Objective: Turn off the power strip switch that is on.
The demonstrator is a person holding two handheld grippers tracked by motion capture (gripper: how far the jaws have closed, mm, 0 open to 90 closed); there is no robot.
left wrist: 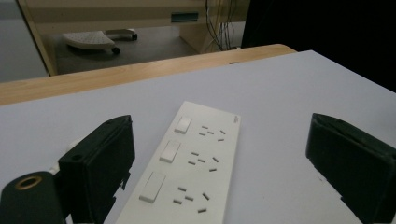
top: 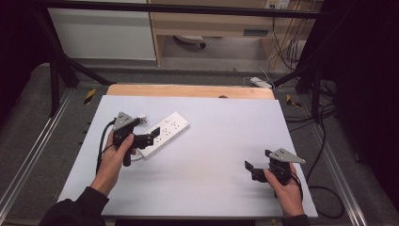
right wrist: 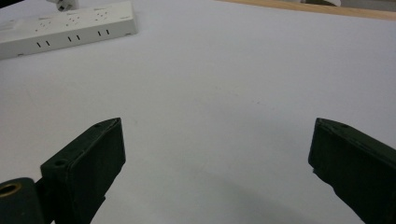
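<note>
White power strip [left wrist: 187, 168], three switches.

My left gripper [left wrist: 219, 163] has its jaws spread wide, and the power strip [left wrist: 187, 168] lies right between them, filling the middle of the gap; there's bare table [left wrist: 280, 102] past its far end and off to the right jaw's side. My right gripper [right wrist: 217, 163] is spread too, with flat sheet between its jaws and ahead, the strip [right wrist: 65, 25] well off, up to its left.
</note>
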